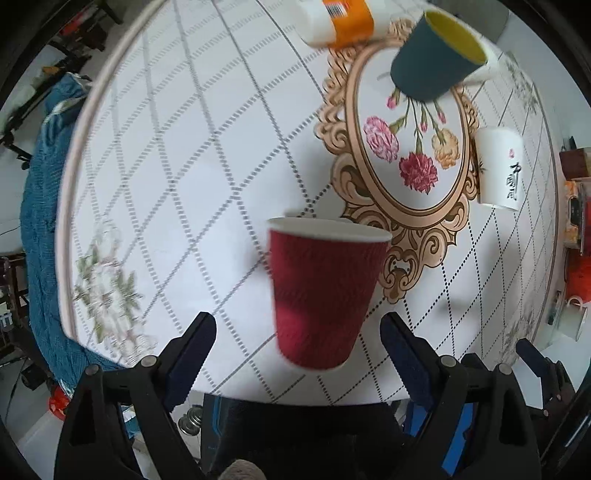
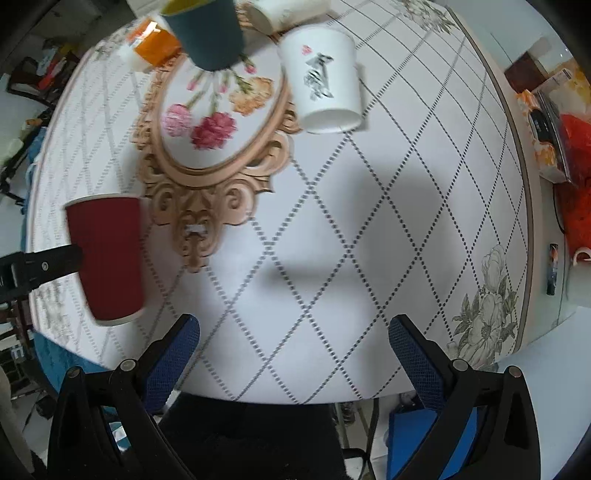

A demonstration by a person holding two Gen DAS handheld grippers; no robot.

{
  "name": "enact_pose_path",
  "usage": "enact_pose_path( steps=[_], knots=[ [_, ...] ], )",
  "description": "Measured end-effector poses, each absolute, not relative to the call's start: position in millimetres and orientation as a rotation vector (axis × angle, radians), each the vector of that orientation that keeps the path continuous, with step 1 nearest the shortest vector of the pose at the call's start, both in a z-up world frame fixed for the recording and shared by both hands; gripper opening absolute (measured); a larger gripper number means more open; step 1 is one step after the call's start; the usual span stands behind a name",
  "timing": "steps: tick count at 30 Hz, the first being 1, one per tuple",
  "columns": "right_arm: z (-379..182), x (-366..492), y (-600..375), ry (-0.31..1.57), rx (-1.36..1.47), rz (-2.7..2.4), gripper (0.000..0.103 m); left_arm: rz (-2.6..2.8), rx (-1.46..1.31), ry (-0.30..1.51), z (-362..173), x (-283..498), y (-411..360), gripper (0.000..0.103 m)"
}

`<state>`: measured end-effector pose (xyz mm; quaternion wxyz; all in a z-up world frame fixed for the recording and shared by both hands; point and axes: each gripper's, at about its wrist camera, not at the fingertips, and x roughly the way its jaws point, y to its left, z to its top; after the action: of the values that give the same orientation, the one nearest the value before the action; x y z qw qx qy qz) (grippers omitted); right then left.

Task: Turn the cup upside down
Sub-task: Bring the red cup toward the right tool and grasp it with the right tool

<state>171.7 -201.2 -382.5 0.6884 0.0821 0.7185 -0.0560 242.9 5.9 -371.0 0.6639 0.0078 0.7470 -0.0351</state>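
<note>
A red ribbed paper cup [image 1: 321, 291] stands upright on the round table, rim up, just ahead of my left gripper [image 1: 298, 339]. That gripper is open, its fingers apart on either side of the cup's base without touching it. The cup also shows at the left of the right wrist view [image 2: 107, 258], with a left finger [image 2: 55, 260] beside it. My right gripper [image 2: 293, 343] is open and empty over the table's near edge, well to the right of the red cup.
A dark teal cup [image 1: 436, 55] with a yellow inside stands at the far side. A white printed cup [image 2: 323, 81] stands upside down. An orange and white bottle [image 1: 340, 22] lies at the back. The tablecloth [image 2: 369, 221] has a floral oval. Clutter [image 2: 569, 147] lies right of the table.
</note>
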Motion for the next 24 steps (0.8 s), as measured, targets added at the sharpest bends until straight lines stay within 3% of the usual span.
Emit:
enact_pose_path(
  steps=[13,20,24],
  knots=[
    [-336,175,-142,1.542,0.168,0.095,0.103,0.146,-0.055,1.584,-329,194,83,0.091],
    [-367,202,-111,1.571,0.191,0.148,0.103,0.249,-0.113,1.599,-347,177,114,0.091],
    [-386,217,-102,1.591,0.259,0.147,0.097,0.27,-0.126,1.621,-365,174,126,0.091]
  ],
)
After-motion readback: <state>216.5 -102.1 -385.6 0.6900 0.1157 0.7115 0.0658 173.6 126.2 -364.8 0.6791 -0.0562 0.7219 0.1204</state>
